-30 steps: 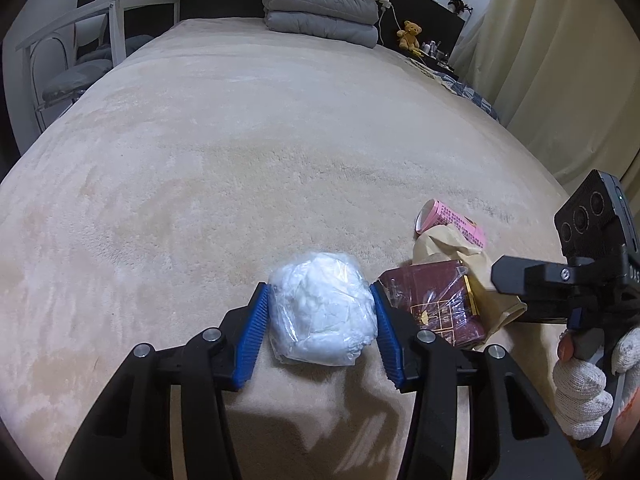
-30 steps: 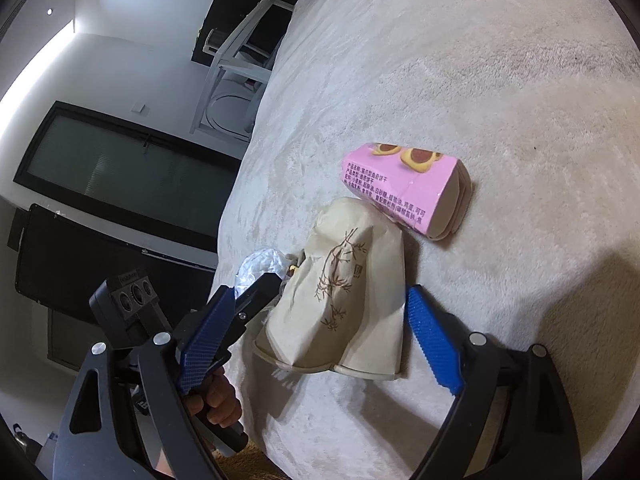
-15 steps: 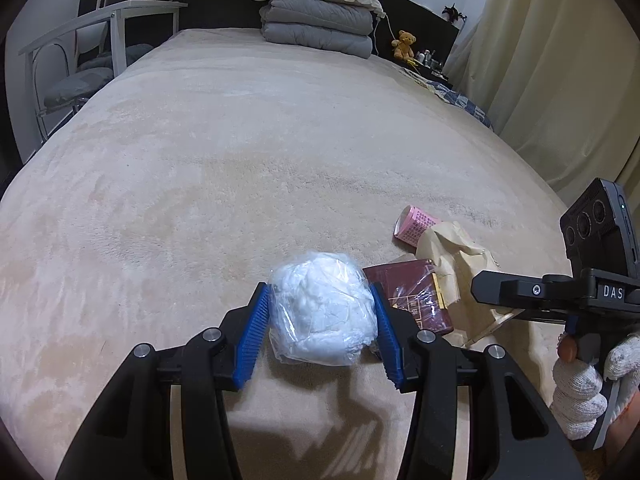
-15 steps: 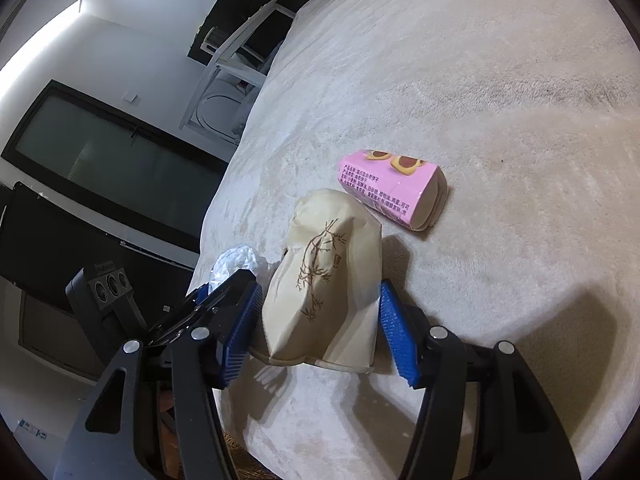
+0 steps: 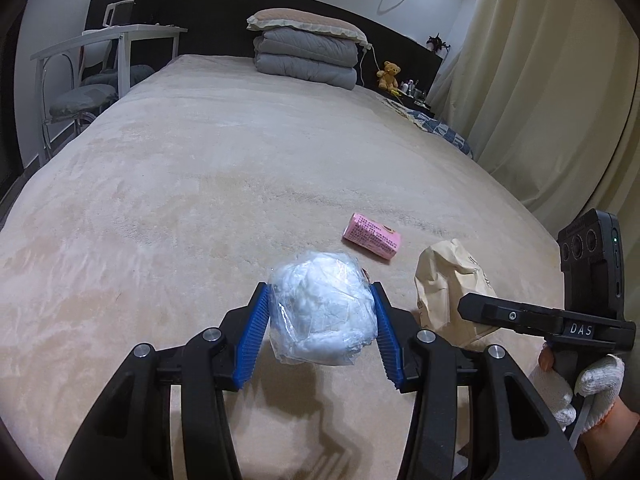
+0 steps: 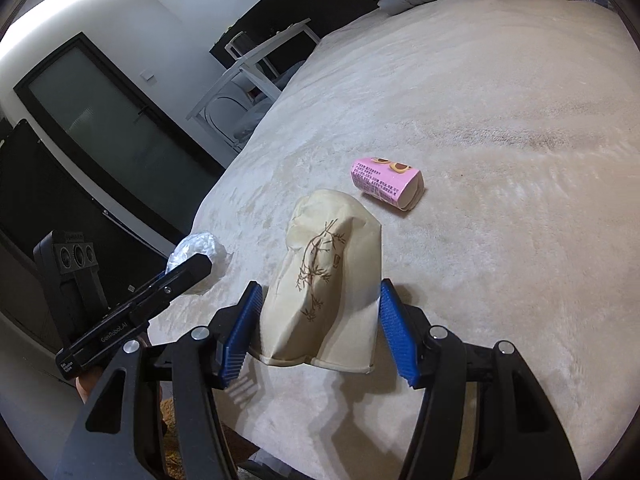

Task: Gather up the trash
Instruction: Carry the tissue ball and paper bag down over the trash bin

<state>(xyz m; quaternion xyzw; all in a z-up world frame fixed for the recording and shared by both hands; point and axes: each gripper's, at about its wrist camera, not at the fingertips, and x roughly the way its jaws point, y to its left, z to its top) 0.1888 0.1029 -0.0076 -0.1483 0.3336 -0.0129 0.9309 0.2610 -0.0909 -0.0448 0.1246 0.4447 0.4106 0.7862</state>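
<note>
While both grippers hold trash above the bed, the count stands so:

Grippers: two. The left gripper (image 5: 320,328) and the right gripper (image 6: 320,328), each with blue pads.
Left gripper: its pads pinch one white wad (image 5: 322,312) wrapped in clear plastic, held clear of the bed (image 5: 200,184), with its shadow on the cover below.
Right gripper: its jaws have just been closing and now press on one crumpled tan paper bag (image 6: 326,280) printed with a brown twig drawing. The bag's open end points toward the camera.
Trash held: two pieces, one per gripper.
Trash on bed: one pink carton (image 6: 387,183), lying on its side on the beige cover, just beyond the bag and apart from both grippers.
Hand: one gloved hand (image 5: 576,384) shows in the left view, gripping the right tool's handle.
Bedding: one pillow (image 5: 304,24) on top of folded grey quilts (image 5: 306,60) at the headboard.
Toy: one teddy bear (image 5: 390,74) beside the stack.
Chairs: two (image 5: 84,96), left of the bed.
</note>
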